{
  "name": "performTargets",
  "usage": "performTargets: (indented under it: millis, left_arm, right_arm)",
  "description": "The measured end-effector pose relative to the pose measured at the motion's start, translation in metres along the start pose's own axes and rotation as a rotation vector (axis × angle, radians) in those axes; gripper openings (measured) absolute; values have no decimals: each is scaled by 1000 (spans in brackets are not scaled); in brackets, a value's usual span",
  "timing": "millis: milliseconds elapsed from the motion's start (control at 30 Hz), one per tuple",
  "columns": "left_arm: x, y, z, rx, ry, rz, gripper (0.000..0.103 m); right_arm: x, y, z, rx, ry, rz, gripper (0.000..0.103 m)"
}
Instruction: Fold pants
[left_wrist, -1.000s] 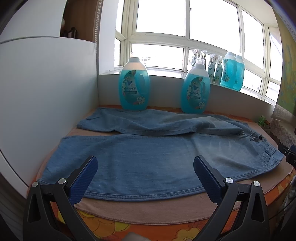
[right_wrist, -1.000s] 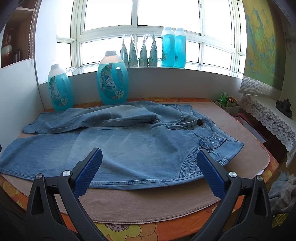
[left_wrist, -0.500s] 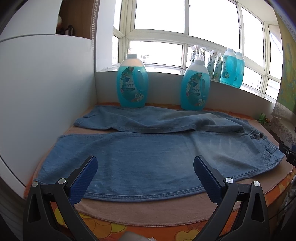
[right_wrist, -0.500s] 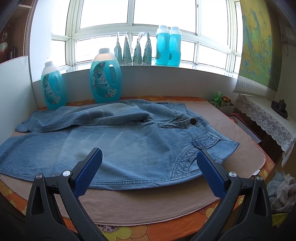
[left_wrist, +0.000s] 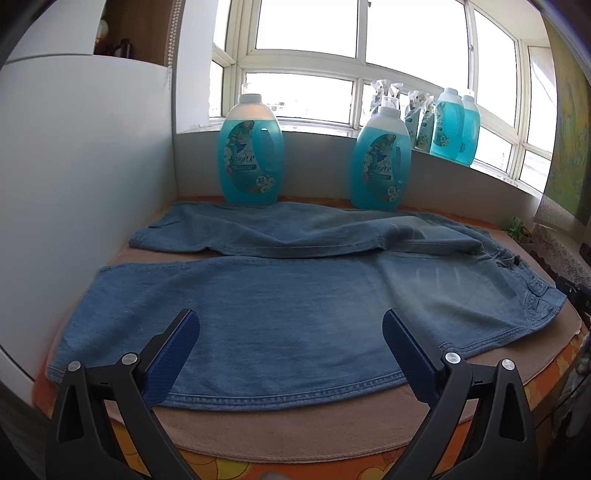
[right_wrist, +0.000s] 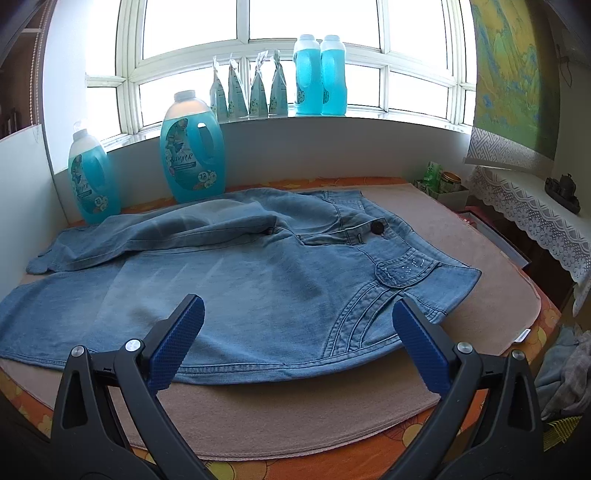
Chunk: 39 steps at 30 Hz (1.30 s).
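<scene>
Both sets of jaws stand spread wide, nothing between them. Left gripper (left_wrist: 291, 323) hovers over the near edge of the jeans (left_wrist: 280, 310), about mid-leg; its blue pads (left_wrist: 173, 356) are apart from the denim as far as the left wrist view shows. Right gripper (right_wrist: 297, 312) sits over the hip/pocket end of the same jeans (right_wrist: 258, 280), also empty, pads (right_wrist: 421, 350) clear of the cloth.

Jeans lie flat on a tan mat (right_wrist: 295, 410) w/ waistband toward the right and hems toward the left. Near leg is spread smooth; far leg is bunched a bit and lapped over the seat area (its cuff ends short of the near leg's cuff). Dark waist button (right_wrist: 376, 227) shows near the fly, and a stitched pocket flap (right_wrist: 404, 271) w/ small studs sits by the waistband corner. Mat rests on an orange floral cloth (right_wrist: 424, 458) covering the table.

Behind the jeans, two big blue detergent bottles (left_wrist: 251, 155) stand against the low wall, just beside the far leg. On the sill: two more blue bottles (right_wrist: 319, 75) and four refill pouches (right_wrist: 249, 88). White panel (left_wrist: 81, 177) closes off the left side. At right, a lace-edged shelf (right_wrist: 532, 210) and a small box w/ jars (right_wrist: 443, 184), well apart from the denim.
</scene>
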<state>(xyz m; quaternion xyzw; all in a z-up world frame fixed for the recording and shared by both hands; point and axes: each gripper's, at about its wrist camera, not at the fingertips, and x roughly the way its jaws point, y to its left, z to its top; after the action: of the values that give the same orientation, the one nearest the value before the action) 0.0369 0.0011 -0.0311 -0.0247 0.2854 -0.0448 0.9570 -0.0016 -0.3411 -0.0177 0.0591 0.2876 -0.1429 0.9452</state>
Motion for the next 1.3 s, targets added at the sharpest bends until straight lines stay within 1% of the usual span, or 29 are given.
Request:
performTargets:
  millis: [67, 133, 233, 367, 433, 600, 667, 733, 800, 867, 933, 967, 1000, 1100, 1200, 1300]
  left_arm:
    - [4, 5, -1, -5, 9, -10, 95]
    - [7, 12, 0, -17, 22, -26, 89]
    - [8, 21, 4, -24, 21, -32, 86]
    - [9, 33, 17, -5, 12, -29, 81]
    - [11, 41, 25, -1, 12, -23, 79]
    - [26, 61, 51, 8, 23, -3, 75]
    - [31, 68, 62, 11, 19, 8, 74]
    - [38, 73, 75, 14, 13, 10, 74]
    - [47, 80, 88, 1, 18, 4, 73]
    - [59, 88, 101, -24, 26, 0, 72]
    - [72, 96, 113, -51, 34, 0, 72]
    - [79, 99, 119, -67, 37, -4, 72]
    - [86, 101, 125, -81, 40, -4, 72]
    - [108, 105, 140, -96, 48, 0, 70]
    - [133, 107, 149, -106, 76, 0, 66]
    - [159, 104, 150, -94, 111, 2, 60]
  right_arm:
    - [2, -8, 2, 4, -18, 17, 103]
    - [4, -14, 5, 3, -19, 26, 103]
    - [11, -20, 14, -5, -10, 39, 103]
    - [23, -23, 31, 1, 33, 116, 103]
    - [28, -19, 42, -15, 37, 162, 103]
    - [44, 8, 80, -124, 20, 236, 103]
    - [56, 19, 101, -148, 30, 288, 103]
    - [70, 33, 121, -170, 50, 346, 99]
    - [88, 48, 141, -197, 73, 387, 92]
    - [107, 64, 160, -218, 96, 439, 91]
    - [129, 83, 176, -258, 113, 467, 90]
    - [140, 92, 183, -283, 116, 468, 89]
    - [153, 101, 190, -304, 129, 469, 86]
    - [202, 117, 204, -332, 194, 472, 77]
    - [256, 123, 209, -351, 249, 428, 76]
    - [308, 118, 207, -333, 319, 412, 76]
